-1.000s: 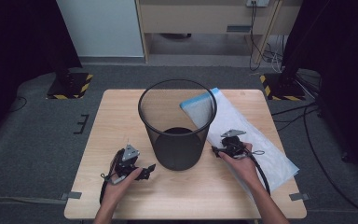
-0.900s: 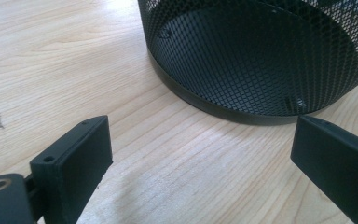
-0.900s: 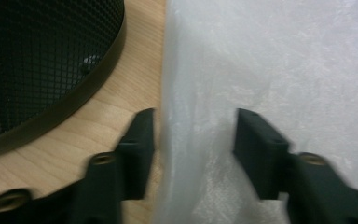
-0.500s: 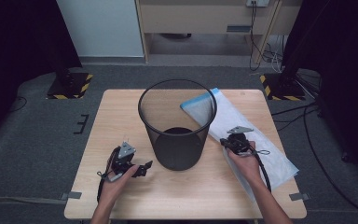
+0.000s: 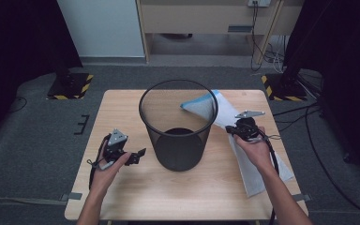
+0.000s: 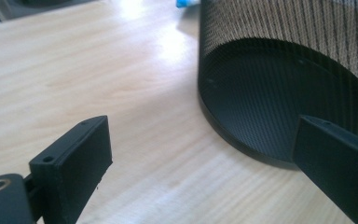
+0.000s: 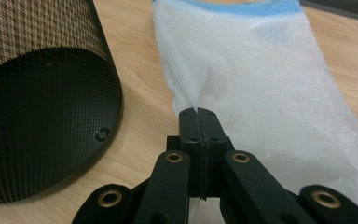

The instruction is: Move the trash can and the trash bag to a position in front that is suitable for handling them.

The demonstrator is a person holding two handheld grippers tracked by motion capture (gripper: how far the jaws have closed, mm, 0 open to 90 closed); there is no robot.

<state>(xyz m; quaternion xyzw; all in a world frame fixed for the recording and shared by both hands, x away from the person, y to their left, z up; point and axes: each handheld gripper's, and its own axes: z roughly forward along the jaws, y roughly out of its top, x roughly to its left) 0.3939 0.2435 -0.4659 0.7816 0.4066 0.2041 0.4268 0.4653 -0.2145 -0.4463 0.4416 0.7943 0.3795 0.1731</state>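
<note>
High view: the mesh bin stands mid-desk, left tongs at its 9 o'clock, right tongs at 3 o'clock. Left gripper view: jaws gape wide, empty, beside the bin. Right gripper view: jaws pinch the plastic bag, which stretches toward 12 o'clock.

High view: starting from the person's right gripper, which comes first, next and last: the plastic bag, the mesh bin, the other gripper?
1. Plastic bag: pinched in the right gripper, table's right side.
2. Mesh bin: table's middle.
3. Left gripper: beyond the bin, table's left side.
</note>
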